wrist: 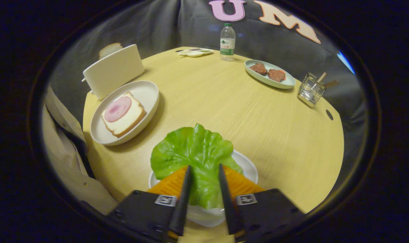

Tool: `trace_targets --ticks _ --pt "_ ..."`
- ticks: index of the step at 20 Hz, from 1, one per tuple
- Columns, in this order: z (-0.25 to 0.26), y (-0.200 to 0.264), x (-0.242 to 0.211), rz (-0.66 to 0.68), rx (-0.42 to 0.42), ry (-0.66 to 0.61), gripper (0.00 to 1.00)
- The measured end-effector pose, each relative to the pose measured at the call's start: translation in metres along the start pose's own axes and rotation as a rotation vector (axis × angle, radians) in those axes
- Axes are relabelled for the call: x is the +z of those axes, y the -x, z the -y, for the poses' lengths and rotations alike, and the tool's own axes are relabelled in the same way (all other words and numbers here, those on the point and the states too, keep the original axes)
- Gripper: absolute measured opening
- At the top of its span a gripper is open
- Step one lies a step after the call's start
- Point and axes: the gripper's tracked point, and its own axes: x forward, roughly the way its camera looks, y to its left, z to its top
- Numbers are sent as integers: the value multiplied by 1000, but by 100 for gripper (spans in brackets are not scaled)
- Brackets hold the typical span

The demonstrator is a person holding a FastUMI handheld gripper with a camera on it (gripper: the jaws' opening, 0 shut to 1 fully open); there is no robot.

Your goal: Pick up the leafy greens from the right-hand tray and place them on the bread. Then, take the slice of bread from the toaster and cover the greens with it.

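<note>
A green lettuce leaf (194,148) sits between my fingers, filling the gap, and spreads out ahead of them. My gripper (205,166) is shut on the leaf, just over a white plate (248,168) near the table's front edge. Beyond and to the left, a slice of bread (128,118) topped with a round of ham (117,108) lies in a white oval plate (147,87). Behind that plate stands a cream toaster (113,71) with a bread slice (109,49) sticking out of its top.
A pale blue tray (285,84) with two pieces of meat (267,71) sits at the far right, a wire basket (311,89) beside it. A water bottle (227,42) and a small flat item (195,52) stand at the far edge. A person's beige sleeve (66,162) is at the left.
</note>
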Motion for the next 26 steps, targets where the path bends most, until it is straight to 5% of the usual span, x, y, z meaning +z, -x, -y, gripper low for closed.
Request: trace_targets --ticks 8,15,26 --pt "-9 5 4 12 -29 -38 4" --pt "-47 35 43 85 -40 -92 3" --pt "-139 51 118 173 27 11 3"
